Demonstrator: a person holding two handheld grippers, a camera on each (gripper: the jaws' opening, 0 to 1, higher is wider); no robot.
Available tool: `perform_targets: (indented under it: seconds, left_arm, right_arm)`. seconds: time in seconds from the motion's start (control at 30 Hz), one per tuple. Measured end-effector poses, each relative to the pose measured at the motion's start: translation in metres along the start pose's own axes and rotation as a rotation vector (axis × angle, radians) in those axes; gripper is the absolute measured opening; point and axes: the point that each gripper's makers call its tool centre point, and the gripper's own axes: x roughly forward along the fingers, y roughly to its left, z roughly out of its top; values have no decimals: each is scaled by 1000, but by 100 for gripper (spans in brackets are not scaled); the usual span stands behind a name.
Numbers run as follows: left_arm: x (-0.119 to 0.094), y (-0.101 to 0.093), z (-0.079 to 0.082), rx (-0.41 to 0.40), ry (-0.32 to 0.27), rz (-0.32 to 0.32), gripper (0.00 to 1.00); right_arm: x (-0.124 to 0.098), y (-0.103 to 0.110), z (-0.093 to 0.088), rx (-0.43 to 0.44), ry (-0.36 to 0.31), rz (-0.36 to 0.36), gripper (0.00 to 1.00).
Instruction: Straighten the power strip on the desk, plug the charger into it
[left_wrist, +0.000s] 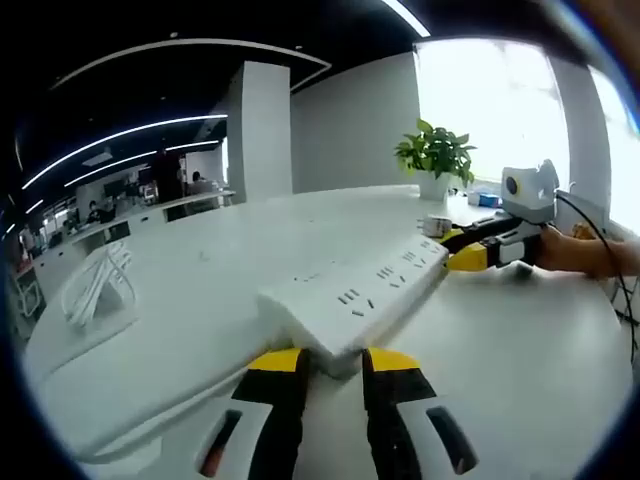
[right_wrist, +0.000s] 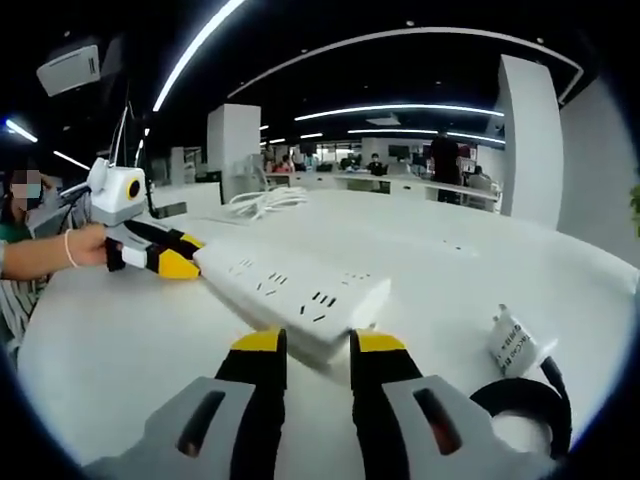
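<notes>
A long white power strip (left_wrist: 360, 290) lies slantwise over the white desk (left_wrist: 500, 350), held at both ends. My left gripper (left_wrist: 333, 358) is shut on its near end, yellow tips on either side of it. My right gripper (left_wrist: 462, 252) comes in from the right and clamps the far end. In the right gripper view the same power strip (right_wrist: 290, 285) runs from my right gripper (right_wrist: 315, 342) to my left gripper (right_wrist: 185, 262). A white charger (right_wrist: 515, 340) with a coiled black cable (right_wrist: 525, 400) lies on the desk to the right.
A bundle of white cable (right_wrist: 265, 200) lies farther back on the desk, the same bundle of white cable (left_wrist: 95, 285) at the left. A potted plant (left_wrist: 437, 155) stands by the window. A person's hand (right_wrist: 60, 250) holds the left gripper. Office desks and people are far behind.
</notes>
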Motion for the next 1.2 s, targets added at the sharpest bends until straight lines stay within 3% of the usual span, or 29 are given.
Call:
perform_targets:
  seconds: [1.2]
  left_arm:
    - [4, -1, 3, -21, -12, -5, 22]
  right_arm:
    - [-2, -4, -1, -1, -9, -7, 22]
